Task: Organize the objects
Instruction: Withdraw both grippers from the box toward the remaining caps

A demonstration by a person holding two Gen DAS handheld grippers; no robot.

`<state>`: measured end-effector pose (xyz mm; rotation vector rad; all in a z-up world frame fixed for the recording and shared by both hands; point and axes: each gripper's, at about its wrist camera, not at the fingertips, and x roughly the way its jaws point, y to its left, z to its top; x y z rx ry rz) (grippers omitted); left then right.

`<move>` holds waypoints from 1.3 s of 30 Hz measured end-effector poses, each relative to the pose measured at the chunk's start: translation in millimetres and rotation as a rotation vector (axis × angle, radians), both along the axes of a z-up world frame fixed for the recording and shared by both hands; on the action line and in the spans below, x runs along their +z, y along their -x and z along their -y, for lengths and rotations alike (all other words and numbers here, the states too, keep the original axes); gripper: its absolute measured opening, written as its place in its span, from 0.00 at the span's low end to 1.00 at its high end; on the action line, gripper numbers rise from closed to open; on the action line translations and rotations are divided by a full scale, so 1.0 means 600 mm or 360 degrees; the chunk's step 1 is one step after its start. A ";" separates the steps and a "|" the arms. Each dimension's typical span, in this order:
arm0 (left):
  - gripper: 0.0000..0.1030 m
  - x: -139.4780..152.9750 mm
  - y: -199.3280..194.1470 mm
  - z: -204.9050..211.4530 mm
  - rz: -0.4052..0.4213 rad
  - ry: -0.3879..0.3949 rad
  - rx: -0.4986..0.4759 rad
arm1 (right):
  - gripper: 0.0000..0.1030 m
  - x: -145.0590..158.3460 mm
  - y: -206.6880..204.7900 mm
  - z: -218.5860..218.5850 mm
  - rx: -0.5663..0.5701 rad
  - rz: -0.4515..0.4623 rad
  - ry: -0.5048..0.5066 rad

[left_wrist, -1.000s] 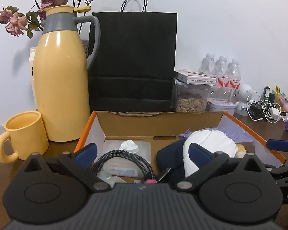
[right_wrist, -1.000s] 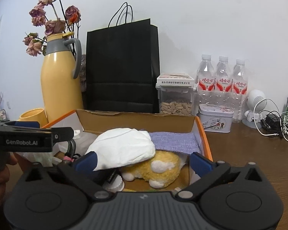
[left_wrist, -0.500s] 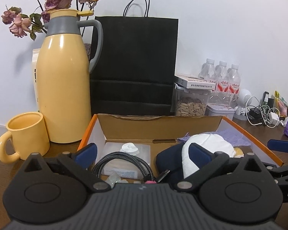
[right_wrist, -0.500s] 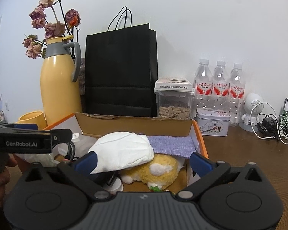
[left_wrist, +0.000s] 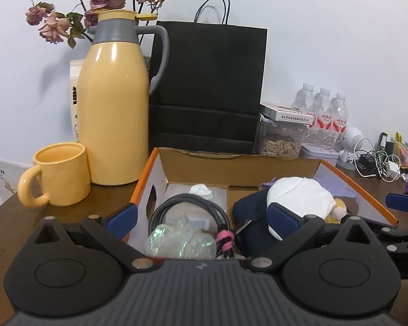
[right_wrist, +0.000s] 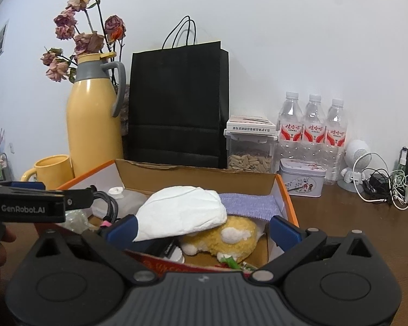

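Note:
An open cardboard box with orange edges (left_wrist: 242,163) (right_wrist: 195,174) stands on the brown table. It holds a coiled braided cable (left_wrist: 187,206), a clear plastic wrap (left_wrist: 179,244), a white cloth (left_wrist: 302,195) (right_wrist: 182,212), a yellow plush toy (right_wrist: 225,233) and a purple cloth (right_wrist: 247,206). My left gripper (left_wrist: 201,220) is open and empty above the box's near left part. My right gripper (right_wrist: 201,229) is open and empty above the near right part, over the white cloth and plush.
A yellow thermos (left_wrist: 114,114) and yellow mug (left_wrist: 59,174) stand left of the box. A black paper bag (left_wrist: 206,87) stands behind it. A seed container (right_wrist: 250,152), water bottles (right_wrist: 312,127), a tin (right_wrist: 302,176) and tangled chargers (right_wrist: 389,187) are at right.
Both grippers have pulled back and risen a little from the box; the scene looks slightly farther and lower. Jaws stay open. The clear wrap now shows below the left gripper.

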<state>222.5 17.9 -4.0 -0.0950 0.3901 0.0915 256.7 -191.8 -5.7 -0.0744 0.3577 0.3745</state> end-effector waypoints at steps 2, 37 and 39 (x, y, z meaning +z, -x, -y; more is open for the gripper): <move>1.00 0.000 0.010 -0.001 -0.0004 0.0007 0.0010 | 1.00 0.001 0.009 0.000 -0.0004 0.0001 -0.0002; 1.00 -0.046 0.155 -0.047 -0.0273 0.0080 0.0076 | 1.00 -0.050 0.170 -0.025 0.0021 -0.0170 0.0109; 1.00 -0.050 0.153 -0.053 -0.0308 0.0097 0.0085 | 1.00 -0.054 0.170 -0.031 0.0031 -0.0187 0.0130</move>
